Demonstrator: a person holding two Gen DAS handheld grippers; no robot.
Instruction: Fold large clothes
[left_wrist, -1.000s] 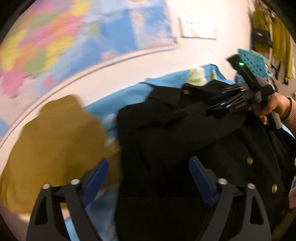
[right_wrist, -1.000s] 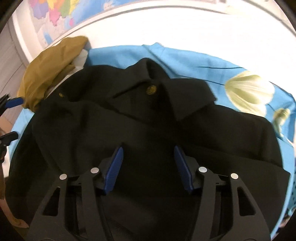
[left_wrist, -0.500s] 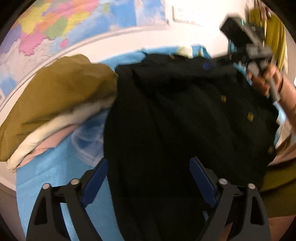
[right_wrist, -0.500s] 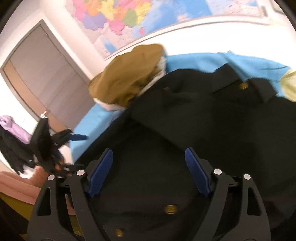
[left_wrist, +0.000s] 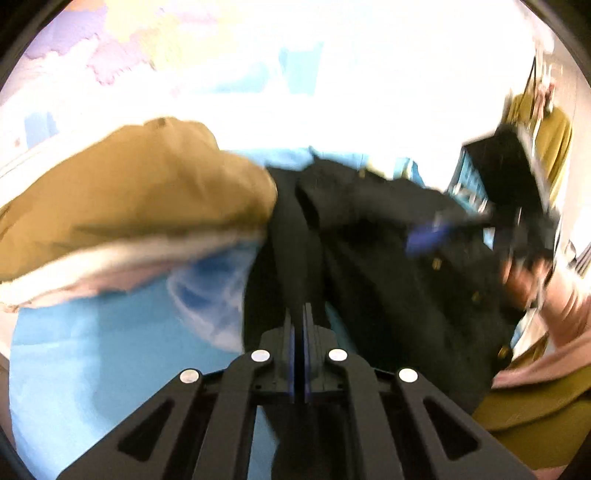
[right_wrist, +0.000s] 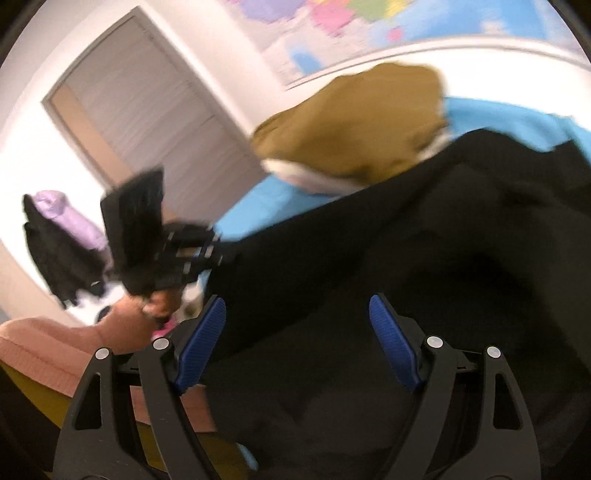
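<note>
From the left wrist camera, the left gripper (left_wrist: 297, 325) has its two black fingers pressed together, pinching a fold of the black coat (left_wrist: 388, 266) so the dark, matte fabric rises in a ridge from the tips. The coat, dotted with small brass buttons, sprawls across a smooth sky-blue bedsheet (left_wrist: 92, 354). Just left of it sits a rounded stack of folded clothes (left_wrist: 129, 199), mustard cloth on top with cream and pink layers beneath. At far right, blurred, the right gripper (left_wrist: 428, 236) shows a blue pad over the coat. From the right wrist camera, the right gripper (right_wrist: 297, 339) is spread wide, its ribbed blue pads (right_wrist: 391, 343) apart above the black coat (right_wrist: 424, 258), gripping nothing. The left gripper (right_wrist: 218, 253) meets the coat's edge at left. Behind are the mustard stack (right_wrist: 354, 122), a grey door (right_wrist: 147, 122) and a colourful wall map (right_wrist: 388, 29).
</note>
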